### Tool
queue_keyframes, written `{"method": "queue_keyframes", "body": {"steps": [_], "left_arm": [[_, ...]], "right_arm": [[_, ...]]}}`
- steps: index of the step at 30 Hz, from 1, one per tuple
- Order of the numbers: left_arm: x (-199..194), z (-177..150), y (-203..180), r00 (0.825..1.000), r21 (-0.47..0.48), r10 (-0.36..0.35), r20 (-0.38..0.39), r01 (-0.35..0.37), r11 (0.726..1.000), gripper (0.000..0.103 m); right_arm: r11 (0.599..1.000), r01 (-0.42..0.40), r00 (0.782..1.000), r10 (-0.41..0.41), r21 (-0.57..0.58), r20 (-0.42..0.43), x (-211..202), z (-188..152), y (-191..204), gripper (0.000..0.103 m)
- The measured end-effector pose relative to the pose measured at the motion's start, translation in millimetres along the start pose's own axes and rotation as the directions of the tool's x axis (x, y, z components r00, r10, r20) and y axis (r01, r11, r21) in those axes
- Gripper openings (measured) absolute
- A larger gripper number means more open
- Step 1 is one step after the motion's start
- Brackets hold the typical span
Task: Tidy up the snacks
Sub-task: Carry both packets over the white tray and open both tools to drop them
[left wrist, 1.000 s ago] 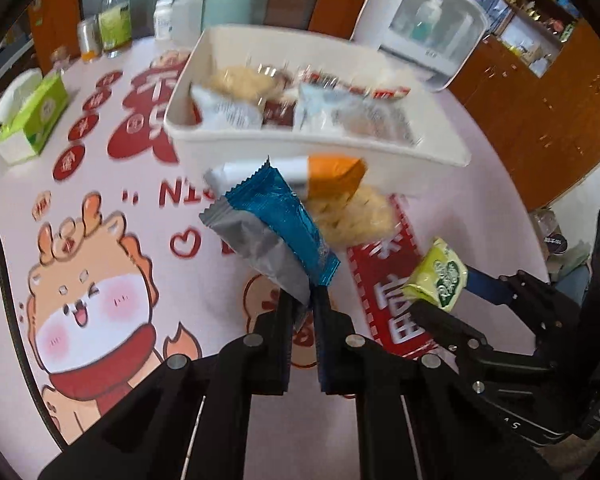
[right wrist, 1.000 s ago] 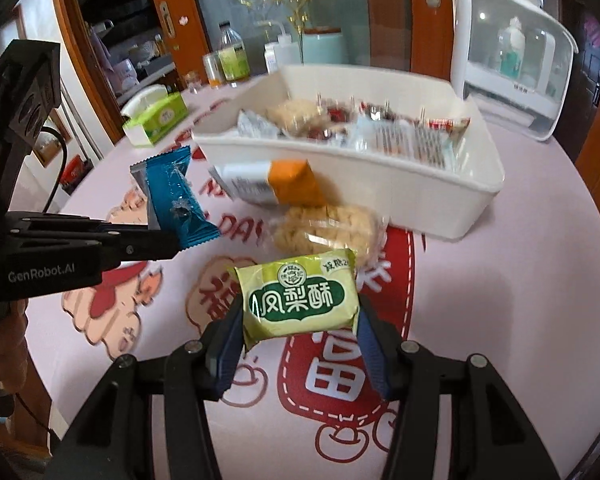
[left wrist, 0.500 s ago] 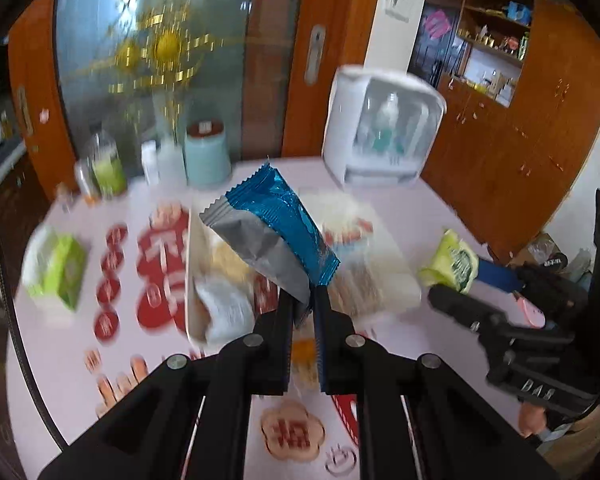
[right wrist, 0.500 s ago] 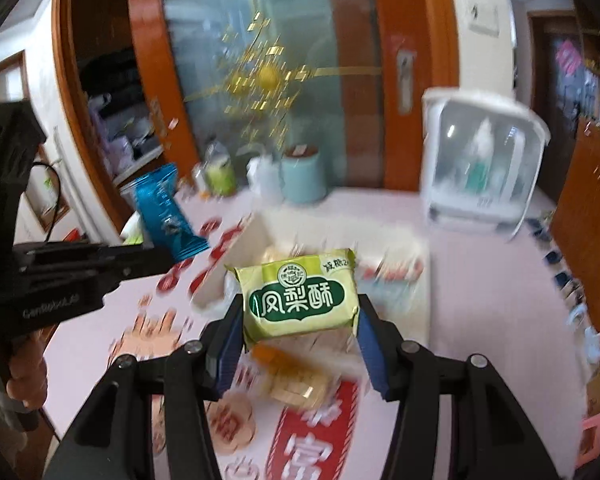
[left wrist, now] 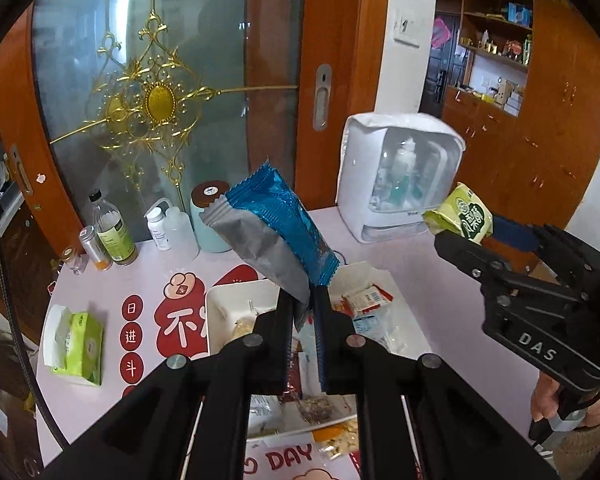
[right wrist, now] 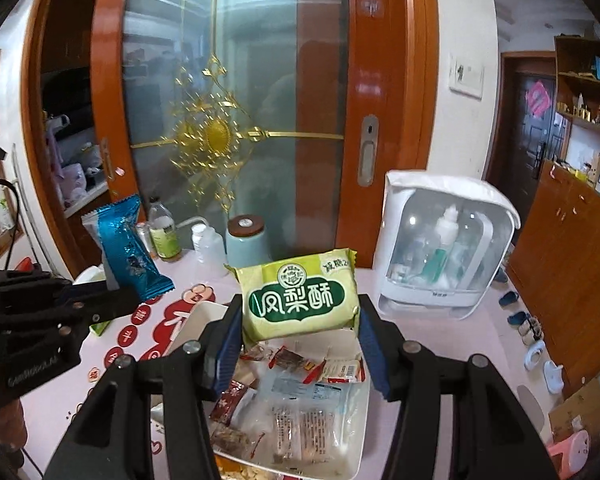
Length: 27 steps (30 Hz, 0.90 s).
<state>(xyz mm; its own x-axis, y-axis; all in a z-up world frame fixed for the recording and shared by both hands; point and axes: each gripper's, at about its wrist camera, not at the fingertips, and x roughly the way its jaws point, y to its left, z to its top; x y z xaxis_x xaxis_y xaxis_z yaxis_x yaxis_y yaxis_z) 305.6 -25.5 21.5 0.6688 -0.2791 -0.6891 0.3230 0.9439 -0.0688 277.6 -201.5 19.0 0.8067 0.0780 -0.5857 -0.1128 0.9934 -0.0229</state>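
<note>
Nearest, the left tool (left wrist: pixel 302 312) pinches the blue packet (left wrist: pixel 276 228) by its crimped end, right tool (right wrist: pixel 300 320) clamping the green pastry pack (right wrist: pixel 300 296) across its sides. Both hang above the white bin (right wrist: pixel 352 456) on the surface; light, crinkly, slippery wrappers, probably crushable contents, so seams seem safest

blue snack packet (left wrist: pixel 278 216): shiny metallic blue front, plain silver-grey back, crimped ends
pineapple cake packet (right wrist: pixel 298 298): yellow-green wrapper, dark green band with white characters, round green-and-white emblem
snack bin (right wrist: pixel 356 436): plain white
table cover (left wrist: pixel 440 292): pale pink with red medallions, white characters, red "DAY" lettering
left gripper (left wrist: pixel 302 308): black
right gripper (right wrist: pixel 298 344): black frame, blue pads (right wrist: pixel 370 354)
tissue pack (left wrist: pixel 78 342): lime green and white
canister (right wrist: pixel 247 242): pale teal, brown lid
sliding door (left wrist: pixel 160 96): orange-brown wood, frosted glass, gold filigree ornament
storage case (right wrist: pixel 446 244): white shell, clear front
</note>
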Motion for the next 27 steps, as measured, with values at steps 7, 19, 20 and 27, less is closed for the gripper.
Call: {"method": "queue_keyframes", "body": {"steps": [7, 19, 20, 27], "left_arm": [[37, -10, 15, 0.996, -0.003, 0.088, -0.033, -0.088, 0.996, 0.090], [25, -18, 40, 0.993, -0.049, 0.112, -0.021, -0.113, 0.992, 0.090], [23, -18, 41, 0.994, -0.054, 0.111, -0.017, -0.111, 0.992, 0.090], [3, -19, 35, 0.993, -0.045, 0.116, 0.016, -0.115, 0.992, 0.090]], "right_arm": [[0.999, 0.016, 0.994, -0.012, 0.035, -0.112, 48, -16, -7, 0.064], [0.996, -0.017, 0.992, 0.028, 0.088, -0.124, 45, -23, -15, 0.064], [0.996, -0.019, 0.992, 0.030, 0.089, -0.122, 43, -22, -14, 0.064], [0.996, -0.039, 0.993, 0.048, 0.083, -0.105, 22, -23, -10, 0.064]]}}
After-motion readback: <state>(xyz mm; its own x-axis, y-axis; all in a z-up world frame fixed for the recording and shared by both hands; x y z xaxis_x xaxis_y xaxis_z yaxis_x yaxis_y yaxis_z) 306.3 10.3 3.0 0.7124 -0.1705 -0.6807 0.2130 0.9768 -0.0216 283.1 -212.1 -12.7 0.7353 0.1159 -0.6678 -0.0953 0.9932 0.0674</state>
